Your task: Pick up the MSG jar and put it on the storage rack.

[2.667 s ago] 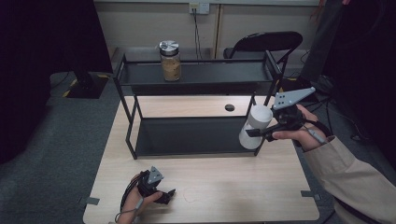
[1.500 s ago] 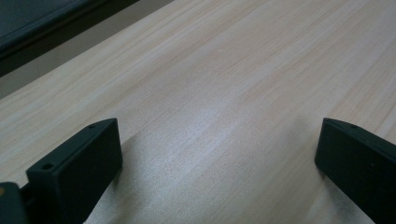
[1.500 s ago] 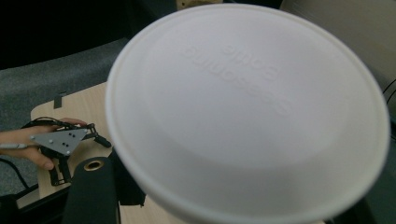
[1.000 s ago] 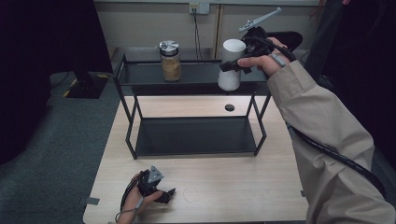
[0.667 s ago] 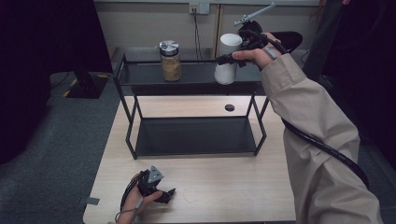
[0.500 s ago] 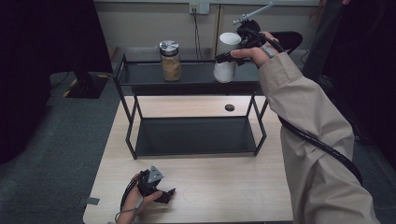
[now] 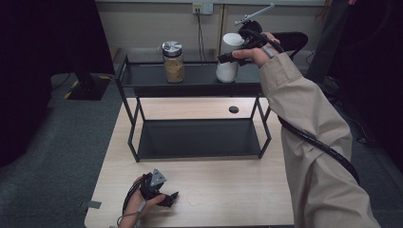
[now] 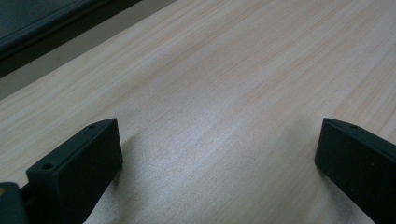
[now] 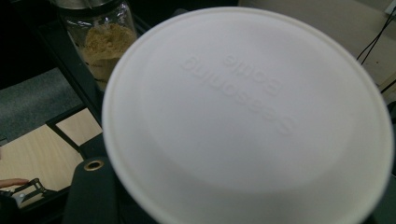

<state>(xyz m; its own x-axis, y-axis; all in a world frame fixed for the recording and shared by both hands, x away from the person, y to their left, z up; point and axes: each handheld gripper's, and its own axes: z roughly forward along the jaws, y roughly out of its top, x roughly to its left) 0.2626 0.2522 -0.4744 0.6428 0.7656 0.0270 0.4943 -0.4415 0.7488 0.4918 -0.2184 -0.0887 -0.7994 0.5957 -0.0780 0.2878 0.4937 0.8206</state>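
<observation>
My high view looks forward and down over the pale wooden table (image 7: 228, 199) and black two-tier metal rack (image 7: 190, 80). My left gripper view skims that tabletop closely, while my right gripper view sits against a white round-lidded container (image 9: 247, 112), sharing the rack's glass jar of tan powder (image 9: 105, 42) with the high view.

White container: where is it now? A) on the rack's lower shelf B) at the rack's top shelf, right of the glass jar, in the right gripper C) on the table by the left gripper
B: the white container is at the top shelf, right of the glass jar, with the right gripper shut on it.
</observation>
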